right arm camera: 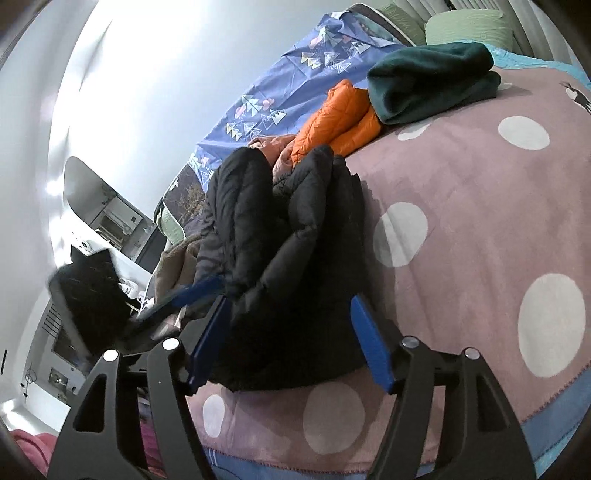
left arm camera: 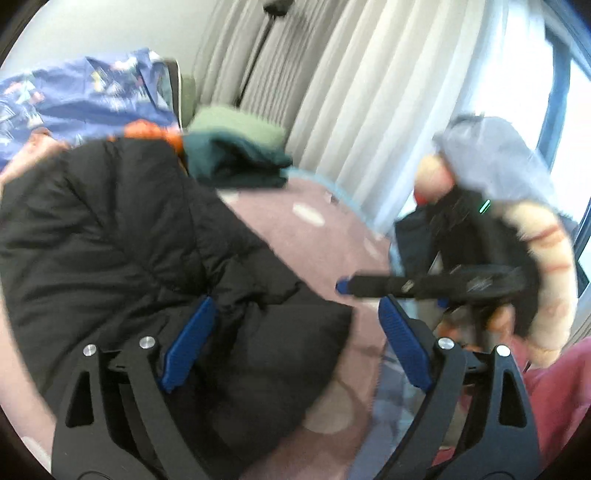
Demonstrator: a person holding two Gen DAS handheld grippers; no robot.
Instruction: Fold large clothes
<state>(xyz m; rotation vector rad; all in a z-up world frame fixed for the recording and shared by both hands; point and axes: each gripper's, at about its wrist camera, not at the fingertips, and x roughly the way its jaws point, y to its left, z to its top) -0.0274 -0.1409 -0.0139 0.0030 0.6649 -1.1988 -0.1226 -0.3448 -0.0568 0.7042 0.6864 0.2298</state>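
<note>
A black puffer jacket (left arm camera: 129, 236) lies bunched on a pink blanket with white dots (left arm camera: 314, 229). My left gripper (left arm camera: 295, 314) is open, its jaws wide, just above the jacket's near edge; the left pad (left arm camera: 190, 343) overlaps the fabric. The right gripper also shows in this view (left arm camera: 343, 286), blurred, held by a hand to the right of the jacket. In the right wrist view the jacket (right arm camera: 288, 258) lies between the open jaws of my right gripper (right arm camera: 288, 314), which holds nothing. The left gripper's blue finger (right arm camera: 195, 290) shows blurred at the jacket's left side.
An orange puffer garment (right arm camera: 332, 118) and a folded dark green garment (right arm camera: 432, 81) lie at the far end of the blanket (right arm camera: 461, 184). A blue patterned sheet (right arm camera: 288, 85) and green pillows (right arm camera: 469, 22) lie behind them. Curtains (left arm camera: 351, 92) hang along the bed's far side.
</note>
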